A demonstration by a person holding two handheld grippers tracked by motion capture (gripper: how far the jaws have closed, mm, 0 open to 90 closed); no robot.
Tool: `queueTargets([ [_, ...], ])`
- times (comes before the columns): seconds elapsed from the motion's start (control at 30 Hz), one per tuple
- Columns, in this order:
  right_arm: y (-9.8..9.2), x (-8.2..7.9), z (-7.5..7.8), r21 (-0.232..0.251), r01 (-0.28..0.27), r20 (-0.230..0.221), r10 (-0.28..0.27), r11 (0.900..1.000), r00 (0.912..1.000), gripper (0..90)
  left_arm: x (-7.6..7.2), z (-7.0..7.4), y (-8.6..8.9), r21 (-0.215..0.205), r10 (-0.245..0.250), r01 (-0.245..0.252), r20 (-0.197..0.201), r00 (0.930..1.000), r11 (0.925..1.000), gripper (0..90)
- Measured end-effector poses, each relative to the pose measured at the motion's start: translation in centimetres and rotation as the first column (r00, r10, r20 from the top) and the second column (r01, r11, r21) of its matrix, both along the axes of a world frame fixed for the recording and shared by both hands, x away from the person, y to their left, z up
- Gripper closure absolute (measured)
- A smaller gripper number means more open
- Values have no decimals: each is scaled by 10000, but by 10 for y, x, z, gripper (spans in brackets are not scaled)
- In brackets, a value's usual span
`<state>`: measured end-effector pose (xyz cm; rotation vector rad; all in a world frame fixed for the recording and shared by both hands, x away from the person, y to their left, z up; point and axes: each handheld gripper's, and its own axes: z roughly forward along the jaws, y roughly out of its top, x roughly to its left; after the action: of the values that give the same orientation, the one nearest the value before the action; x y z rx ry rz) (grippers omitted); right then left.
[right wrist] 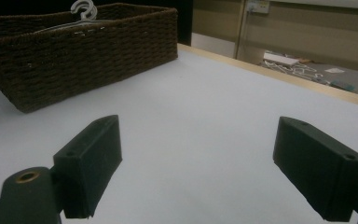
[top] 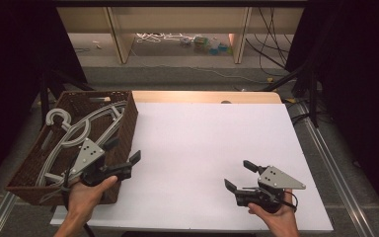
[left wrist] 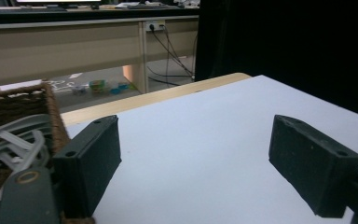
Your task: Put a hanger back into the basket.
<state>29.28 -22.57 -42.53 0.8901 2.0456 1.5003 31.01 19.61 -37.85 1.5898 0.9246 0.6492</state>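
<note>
Our two hands sit closest, low in the high view, and we hold nothing. We are between steps: the grey hangers (top: pixel 79 133) lie in the brown basket (top: pixel 128 118). Next our left gripper (top: pixel 123 160), jaws wide, must reach in. Our right gripper (top: pixel 237 175) waits open; its view shows a hanger hook (right wrist: pixel 84 9)
</note>
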Motion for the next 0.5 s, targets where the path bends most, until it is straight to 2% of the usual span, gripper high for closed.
queueTargets([
  [0.1,-1,-1,-1,-113,24,-75,-25,9999,10000,162,-5,-5,-8,132,-233,230,260,9994,9996,165],
  [0.2,0,-2,-4,-59,135,-4,-135,9999,9999,162,-10,-13,-17,32,-553,552,184,9983,9985,163],
  [0.23,0,-2,-4,-59,135,-4,-135,9999,9999,162,-11,-16,-19,125,-607,604,241,9979,9981,163],
  [0.27,0,-2,-4,-164,111,-80,-112,9998,9999,162,-12,-20,-22,391,-683,670,312,9972,9970,162],
  [0.43,3,-4,-5,0,-18,-30,18,10000,10000,162,-17,-37,-30,714,-530,493,500,9973,9962,163],
  [0.5,3,-6,-5,-27,142,30,-142,9999,9999,161,-17,-40,-31,619,-619,588,498,9968,9964,163],
])
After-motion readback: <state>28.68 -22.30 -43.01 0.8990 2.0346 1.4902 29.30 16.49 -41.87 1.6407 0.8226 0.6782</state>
